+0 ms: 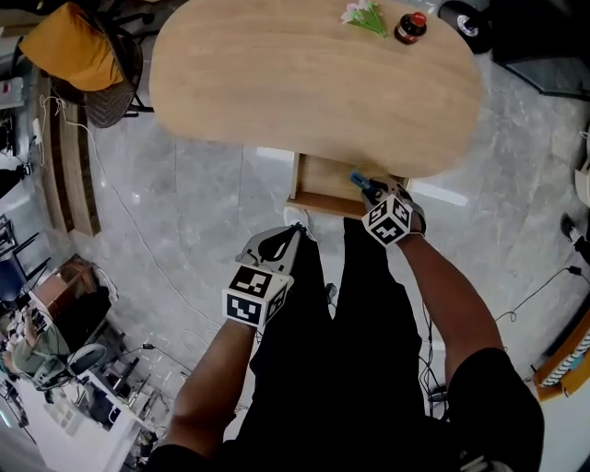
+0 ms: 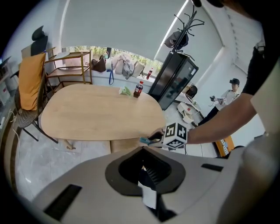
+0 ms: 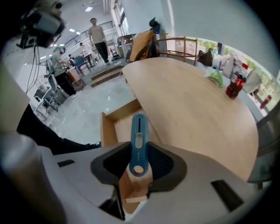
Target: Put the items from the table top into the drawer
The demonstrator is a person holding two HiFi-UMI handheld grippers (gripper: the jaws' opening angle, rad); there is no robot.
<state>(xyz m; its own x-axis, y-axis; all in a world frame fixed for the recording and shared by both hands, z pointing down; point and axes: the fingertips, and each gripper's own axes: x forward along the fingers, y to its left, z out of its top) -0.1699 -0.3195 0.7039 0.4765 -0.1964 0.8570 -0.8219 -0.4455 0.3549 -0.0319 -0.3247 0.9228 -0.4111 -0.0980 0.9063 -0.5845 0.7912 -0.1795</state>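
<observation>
Grey stone floor (image 1: 175,212) spreads round an oval wooden surface (image 1: 295,83), and a drawer (image 1: 323,187) stands pulled out under its near edge. The right tongs (image 1: 373,191) hang over the drawer's right part, clamped part-way shut on a blue box cutter (image 3: 138,135). Its end with the round hole sits between the pads. Its long axis runs straight out along the jaws, away from the person and slanting down toward the drawer. The left tongs (image 1: 296,230) hang lower, near the person's legs, jaws together and empty. A dark bottle (image 1: 410,28) and a green sprig (image 1: 366,17) sit at the surface's far edge.
</observation>
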